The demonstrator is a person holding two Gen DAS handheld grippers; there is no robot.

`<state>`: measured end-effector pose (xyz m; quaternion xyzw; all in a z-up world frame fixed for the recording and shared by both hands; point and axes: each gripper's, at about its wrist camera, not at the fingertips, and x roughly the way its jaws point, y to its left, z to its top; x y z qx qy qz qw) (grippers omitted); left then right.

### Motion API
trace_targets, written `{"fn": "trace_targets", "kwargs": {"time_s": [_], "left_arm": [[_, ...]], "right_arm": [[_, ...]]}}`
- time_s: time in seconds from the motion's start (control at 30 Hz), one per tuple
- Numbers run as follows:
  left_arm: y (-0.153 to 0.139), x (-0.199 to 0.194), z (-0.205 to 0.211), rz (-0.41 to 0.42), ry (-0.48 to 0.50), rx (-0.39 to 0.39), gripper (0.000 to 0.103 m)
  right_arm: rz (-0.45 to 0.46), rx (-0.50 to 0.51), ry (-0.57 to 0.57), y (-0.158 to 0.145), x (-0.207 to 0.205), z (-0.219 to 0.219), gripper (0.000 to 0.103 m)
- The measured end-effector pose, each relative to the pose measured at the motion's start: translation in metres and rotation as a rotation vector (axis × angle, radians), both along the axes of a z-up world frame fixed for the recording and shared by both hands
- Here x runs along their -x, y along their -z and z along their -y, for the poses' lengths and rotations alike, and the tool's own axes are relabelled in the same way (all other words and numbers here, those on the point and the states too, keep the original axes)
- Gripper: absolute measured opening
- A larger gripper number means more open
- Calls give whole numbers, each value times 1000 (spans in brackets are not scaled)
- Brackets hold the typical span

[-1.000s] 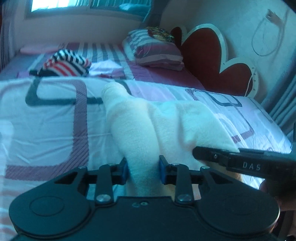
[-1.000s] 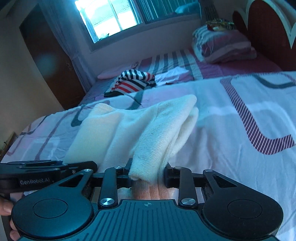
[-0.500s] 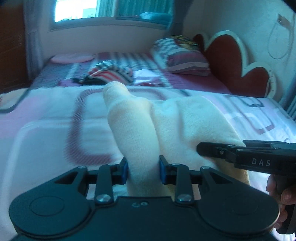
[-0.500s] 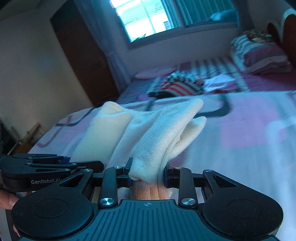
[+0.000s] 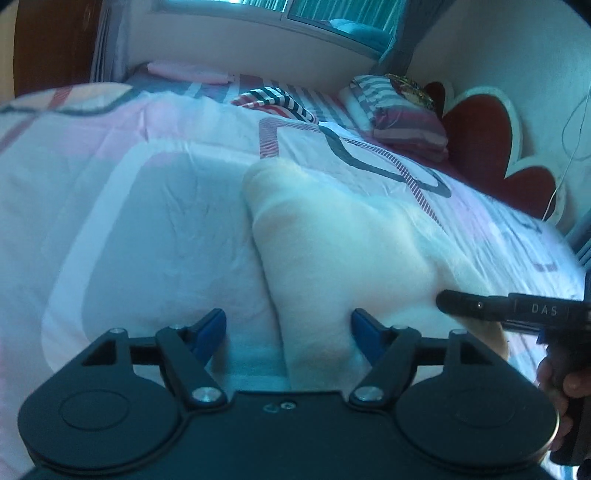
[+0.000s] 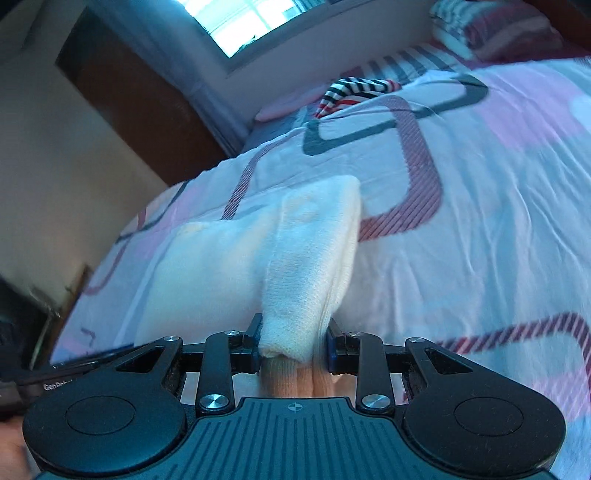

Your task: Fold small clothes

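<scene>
Your left gripper (image 5: 288,328) stands wide, its blue pads (image 5: 212,328) spread apart; the cream knit garment (image 5: 332,251) lies between them, close against the right pad and clear of the left one. Your right gripper (image 6: 293,347) is clamped narrow on a folded edge of the same cream knit garment (image 6: 295,258), with a peach-coloured layer showing just behind the pads.

In the left wrist view the garment runs from 6 o'clock up toward 12 o'clock, lying on the white and pink quilt (image 5: 147,229). At 3 o'clock your right gripper's black finger, marked DAS, meets the garment's edge, and your right hand (image 5: 561,384) grips the handle below it.

In the right wrist view the garment spreads toward 10 o'clock over the quilt (image 6: 480,240), and the tip of your left gripper shows at 8 o'clock.

Farther off, at 12 o'clock in the left view, a striped black, white and red garment (image 5: 275,101) lies on the bed. At 1 o'clock sits a striped pillow (image 5: 402,118), and beyond it at 2 o'clock the red heart-shaped headboard (image 5: 480,136). A window (image 6: 251,22) is at the far wall.
</scene>
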<state>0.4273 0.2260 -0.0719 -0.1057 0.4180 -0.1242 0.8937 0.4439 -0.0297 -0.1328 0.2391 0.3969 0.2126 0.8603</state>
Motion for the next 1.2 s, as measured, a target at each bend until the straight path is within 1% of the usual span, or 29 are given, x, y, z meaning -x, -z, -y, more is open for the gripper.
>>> {"fn": "trace_targets", "kwargs": {"time_s": [0.1,0.17,0.23,0.27,0.3,0.33,0.37,0.4,0.43,0.47,0.5,0.53,0.57,0.6,0.63,0.67,0.7,0.73,0.77,0.8,0.83,0.9,0.97,1.0,1.1,1.17,1.2], "left_arm": [[-1,-1,0,2,8,0,74],[-3,3,-1,-2,14,3,70],[-12,6,-4,15,21,31,57],[-17,8,-5,38,16,33,54],[-23,9,-8,60,13,31,44],[-28,10,-9,80,12,26,38],[-32,9,-9,93,14,21,38],[-36,8,-7,103,27,35,35],[-38,6,-4,109,47,55,28],[-41,7,2,111,63,57,28],[-43,9,11,115,91,51,28],[-42,11,21,110,123,39,28],[-39,12,33,90,145,5,28],[-34,11,44,63,160,-35,28],[-28,11,52,45,168,-56,28],[-23,12,57,38,174,-47,28],[-21,15,59,38,173,-40,28],[-22,19,60,44,170,-39,28],[-25,25,59,52,177,-21,28],[-28,33,56,59,179,-4,28],[-29,41,56,67,171,-5,28],[-30,63,52,83,153,-7,28],[-27,86,47,91,130,11,28],[-25,96,46,93,119,14,28],[-16,113,51,85,102,-9,28],[-12,114,57,80,89,-33,28],[-13,116,59,95,76,-51,28]], "right_arm": [[6,7,12,-2,-1,1,32],[6,13,25,-5,-1,2,33],[13,33,36,-8,-2,4,34],[18,48,53,-10,0,7,34],[24,61,76,-15,2,11,35],[34,78,107,-22,5,15,35],[61,109,145,-32,11,18,34],[109,126,151,-43,16,20,34],[147,117,130,-53,19,21,34],[166,118,100,-59,20,18,34],[180,149,63,-64,21,11,33],[195,198,23,-65,21,1,25],[200,240,-20,-63,22,-9,19],[185,288,-60,-56,19,-17,13],[157,378,-73,-47,15,-25,13],[148,462,-59,-36,13,-30,13],[144,491,-39,-28,11,-29,13],[125,498,-13,-25,9,-24,13],[110,485,7,-26,10,-19,13],[117,455,27,-31,16,-12,13],[138,424,35,-38,27,-6,13],[180,379,18,-53,53,-3,13],[204,331,-29,-61,80,-5,13],[207,322,-55,-61,92,-8,13],[205,340,-136,-51,117,-29,13],[187,416,-149,-36,115,-41,13],[177,458,-119,-29,111,-41,13]]}}
